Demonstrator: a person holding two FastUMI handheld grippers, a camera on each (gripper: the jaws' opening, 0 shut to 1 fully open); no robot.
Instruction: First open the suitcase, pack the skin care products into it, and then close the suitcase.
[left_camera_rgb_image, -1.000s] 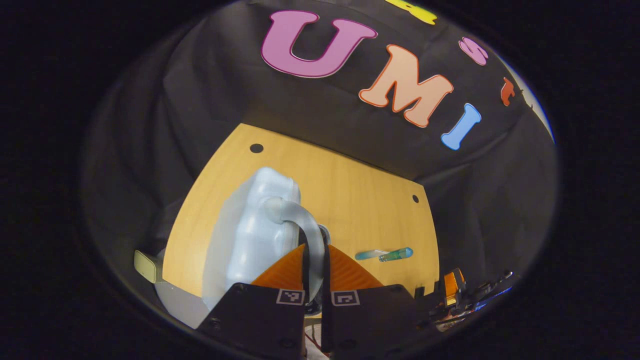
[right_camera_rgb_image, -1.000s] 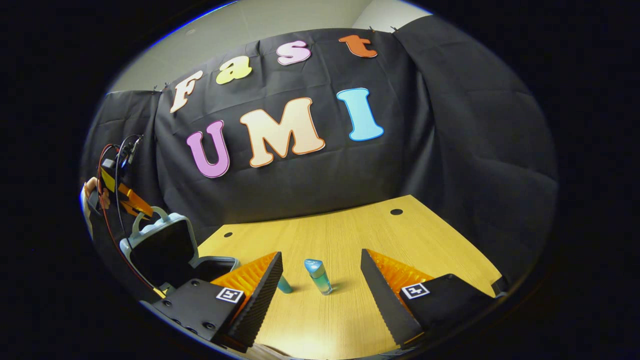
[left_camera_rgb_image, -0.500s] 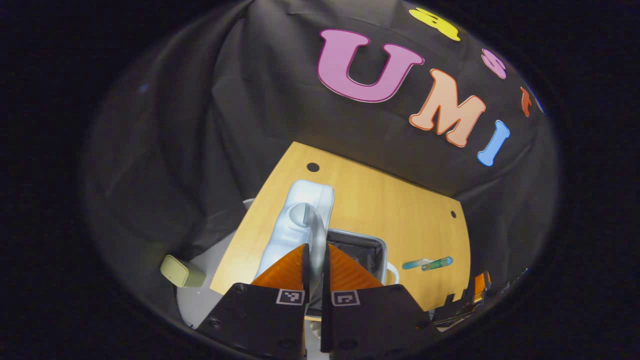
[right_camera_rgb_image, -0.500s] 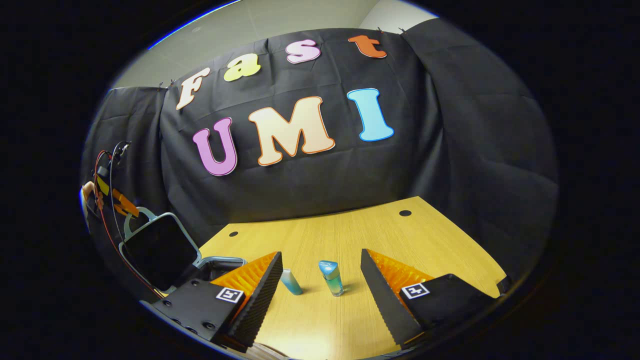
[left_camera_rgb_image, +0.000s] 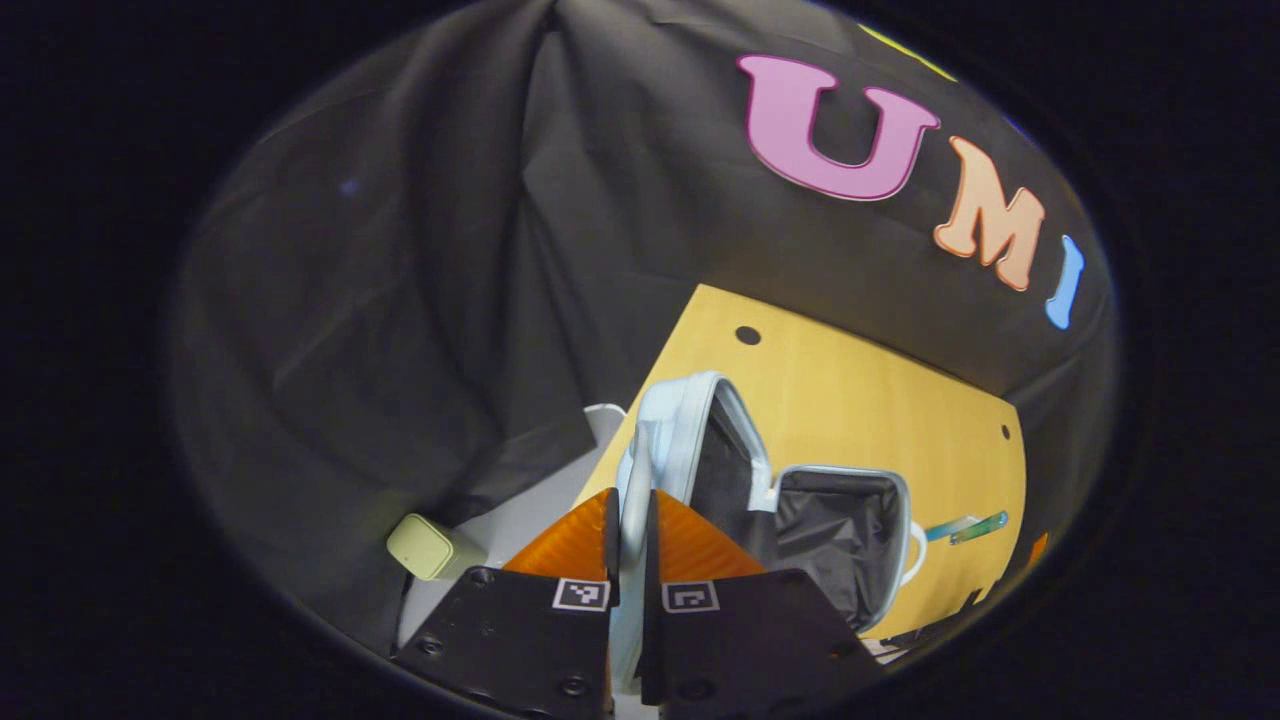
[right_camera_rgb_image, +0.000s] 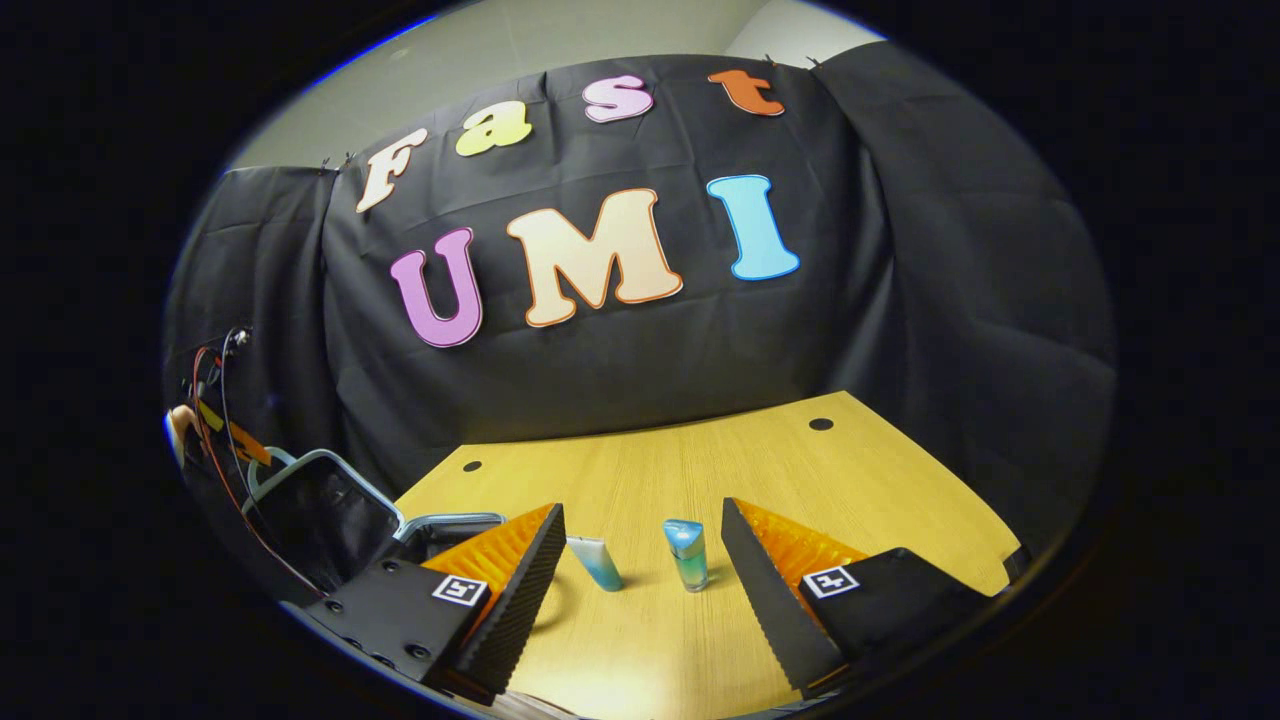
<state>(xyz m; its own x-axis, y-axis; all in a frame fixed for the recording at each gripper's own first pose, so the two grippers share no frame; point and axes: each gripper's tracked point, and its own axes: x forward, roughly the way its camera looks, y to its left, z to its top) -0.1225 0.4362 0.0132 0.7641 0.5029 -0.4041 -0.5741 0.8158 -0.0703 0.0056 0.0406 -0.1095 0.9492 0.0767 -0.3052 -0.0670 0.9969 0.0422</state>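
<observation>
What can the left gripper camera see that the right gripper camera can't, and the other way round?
Left gripper view alone: the left gripper shut on the suitcase handle, the black lining inside the suitcase base, and a small pale green box down beside the table.

Right gripper view alone: the right gripper open, low over the table, and a hand at the far left edge.

Both: the wooden table, the open pale blue suitcase with its lid up, and two blue-green skin care tubes on the table.
</observation>
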